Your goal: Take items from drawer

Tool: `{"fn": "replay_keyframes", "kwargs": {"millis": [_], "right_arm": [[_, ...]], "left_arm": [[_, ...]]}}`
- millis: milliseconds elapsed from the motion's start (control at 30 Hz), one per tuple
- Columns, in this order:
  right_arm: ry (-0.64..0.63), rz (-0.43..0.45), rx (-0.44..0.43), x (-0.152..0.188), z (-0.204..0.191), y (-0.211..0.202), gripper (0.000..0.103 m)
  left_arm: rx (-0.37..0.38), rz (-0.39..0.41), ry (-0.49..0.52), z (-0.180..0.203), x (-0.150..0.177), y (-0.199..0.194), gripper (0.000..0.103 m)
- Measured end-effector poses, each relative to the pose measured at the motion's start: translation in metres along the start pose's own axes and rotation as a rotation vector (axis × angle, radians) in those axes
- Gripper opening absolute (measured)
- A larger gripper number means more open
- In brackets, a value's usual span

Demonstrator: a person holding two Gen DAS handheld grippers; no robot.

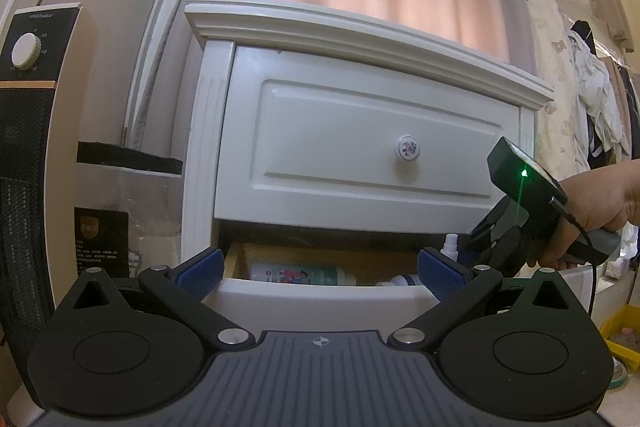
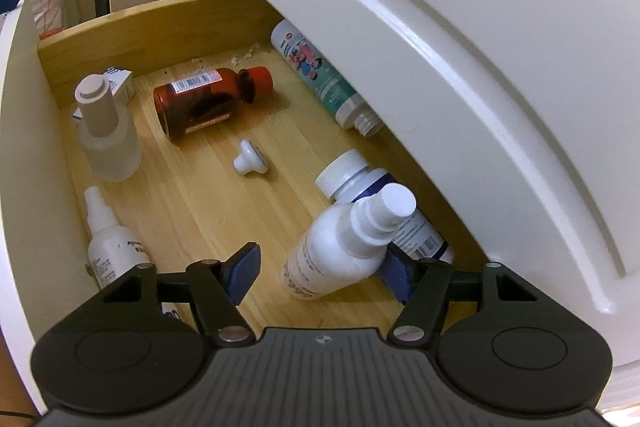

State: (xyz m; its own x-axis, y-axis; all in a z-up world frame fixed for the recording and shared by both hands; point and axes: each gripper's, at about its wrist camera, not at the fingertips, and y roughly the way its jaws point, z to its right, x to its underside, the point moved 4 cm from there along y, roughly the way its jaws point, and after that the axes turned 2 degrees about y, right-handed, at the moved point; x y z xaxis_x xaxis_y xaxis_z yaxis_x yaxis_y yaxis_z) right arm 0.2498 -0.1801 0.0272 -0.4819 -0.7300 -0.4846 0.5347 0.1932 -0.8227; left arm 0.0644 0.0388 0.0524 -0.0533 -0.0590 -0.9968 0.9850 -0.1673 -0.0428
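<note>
Right gripper [image 2: 318, 273] fingers half-wide around white spray bottle [image 2: 340, 251], not gripping, nozzle tilted up-right, in drawer [image 2: 200, 195]

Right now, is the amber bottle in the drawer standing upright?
No. The amber bottle lies on its side on the drawer floor, red cap pointing right.

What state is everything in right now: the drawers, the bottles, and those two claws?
Lower drawer: pulled open.
Upper drawer: shut.
Brown bottle: lying down, red cap on.
Teal-label bottle: lying down, no cap.
White spray bottle: tilted, between the right claw's pads.
Frosted bottle: upright, capped.
Loose knob: lying loose.
Left claw: open, empty.
Right claw: open around the spray bottle.
</note>
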Motion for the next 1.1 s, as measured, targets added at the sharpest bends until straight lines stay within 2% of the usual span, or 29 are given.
{"fn": "replay_keyframes", "kwargs": {"millis": [100, 333, 733, 1100], "right_arm": [[-0.015, -0.012, 0.005, 0.000, -0.002, 0.002, 0.064], [-0.041, -0.007, 0.037, -0.004, -0.005, 0.005, 0.048], [-0.067, -0.038, 0.038, -0.004, -0.009, 0.011, 0.046], [-0.069, -0.030, 0.029, -0.005, -0.010, 0.004, 0.038]], "left_arm": [[0.001, 0.003, 0.000, 0.000, 0.000, 0.000, 0.103], [0.006, 0.006, 0.003, -0.002, 0.001, 0.000, 0.103], [0.005, 0.011, 0.001, -0.005, 0.000, 0.002, 0.103], [0.003, 0.010, -0.020, -0.009, -0.001, -0.001, 0.103]]}}
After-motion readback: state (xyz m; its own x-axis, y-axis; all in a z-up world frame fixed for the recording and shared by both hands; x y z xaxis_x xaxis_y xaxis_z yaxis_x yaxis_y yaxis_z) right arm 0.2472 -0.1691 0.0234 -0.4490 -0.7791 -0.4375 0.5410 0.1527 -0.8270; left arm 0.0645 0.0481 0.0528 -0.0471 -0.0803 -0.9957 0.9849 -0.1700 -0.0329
